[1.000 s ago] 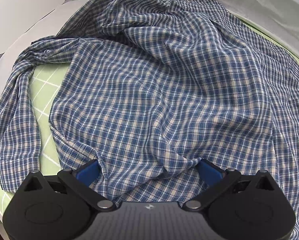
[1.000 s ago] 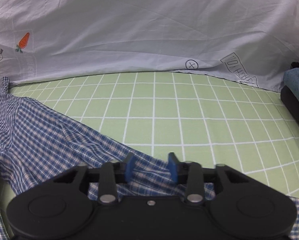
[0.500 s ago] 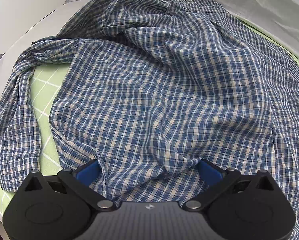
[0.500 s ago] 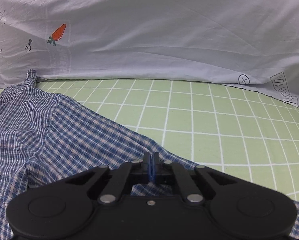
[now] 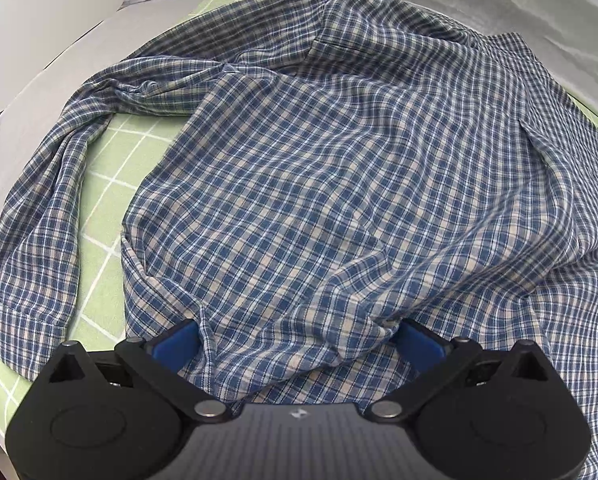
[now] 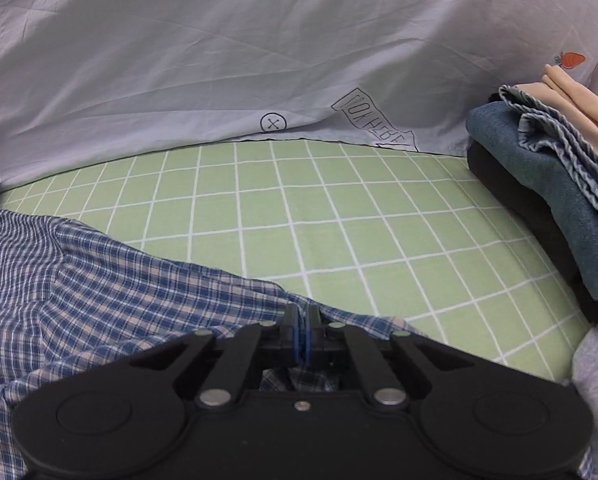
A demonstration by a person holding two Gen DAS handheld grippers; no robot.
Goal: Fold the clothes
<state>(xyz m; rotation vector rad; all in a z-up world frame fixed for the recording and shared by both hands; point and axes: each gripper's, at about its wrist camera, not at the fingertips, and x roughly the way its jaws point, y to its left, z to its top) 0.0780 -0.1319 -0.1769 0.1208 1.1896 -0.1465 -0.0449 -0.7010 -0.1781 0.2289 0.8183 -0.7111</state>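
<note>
With your right gripper (image 6: 302,334) pinched tight on the plaid shirt (image 5: 339,184)'s hem at 6 o'clock and your left gripper (image 5: 299,344) gaping wide around a bunched ridge of it, I'd pull gently so the shirt spreads flat on the green mat (image 6: 319,216).

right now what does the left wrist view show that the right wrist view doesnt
Only the left wrist view shows the shirt's long sleeve curling down the left side, and the left gripper with fingers spread wide around bunched fabric.

Only the right wrist view shows the stack of folded clothes at the right edge, and the right gripper pinched shut on the shirt's edge.

Both show the blue plaid shirt, the green grid sheet and the pale printed cloth behind.
</note>
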